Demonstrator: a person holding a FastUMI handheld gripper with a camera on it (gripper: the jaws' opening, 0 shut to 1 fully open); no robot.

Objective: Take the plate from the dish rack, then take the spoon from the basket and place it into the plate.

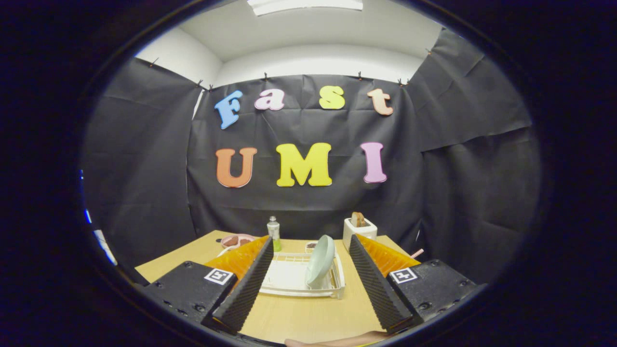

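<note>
step one, approach not yet closed. tool (308, 277) spread wide, holding nothing. plate (320, 260) stands on edge in the dish rack (294, 288) on the worktop (308, 315), ahead between the fingers. next: advance, straddle the rim, pinch, lift clear.

Gripper (308, 274): two long wedge-shaped fingers (246, 284), inner faces finely ribbed like sawtooth foam, tapering toward tips. Jaws stand wide apart. Orange ridged panels behind each finger on outer side. Each finger mounts on boxy black textured block (190, 289) with dark screws near edges. White square fiducial marker with black pattern (219, 276) on top of each block.
</note>
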